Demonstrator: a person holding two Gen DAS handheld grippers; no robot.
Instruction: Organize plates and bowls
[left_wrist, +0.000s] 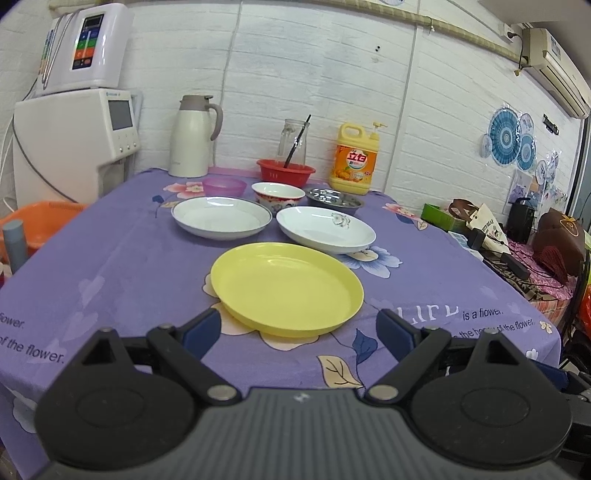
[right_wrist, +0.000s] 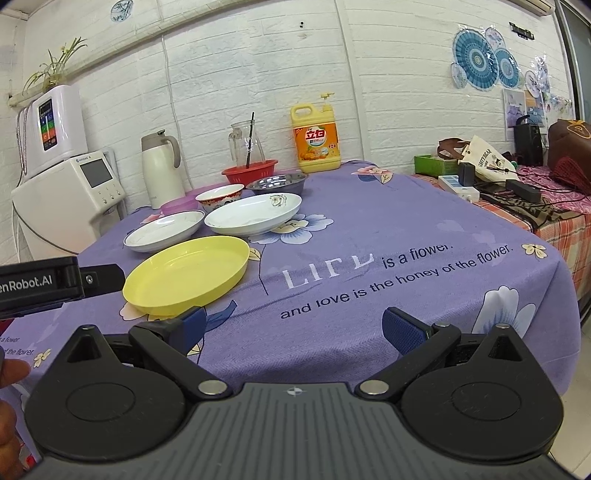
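Yellow plate (left_wrist: 286, 288) lies just ahead of the left gripper (left_wrist: 299, 330), near the tabletop's front edge; the right gripper (right_wrist: 291, 328) sits farther off. Both grippers gape empty.

Bright even indoor light, soft shadows, sharp focus, fisheye bending, dark corners.

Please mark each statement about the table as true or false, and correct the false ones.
1. The yellow plate lies nearest to the left gripper. True.
2. The left gripper is shut on the yellow plate. False: its jaws stand open and hold nothing.
3. A dark stick stands in the glass jar. True.
4. The metal bowl is stacked on a white plate. False: it sits on the tablecloth behind the flower-marked white plate.
5. The right gripper holds nothing. True.
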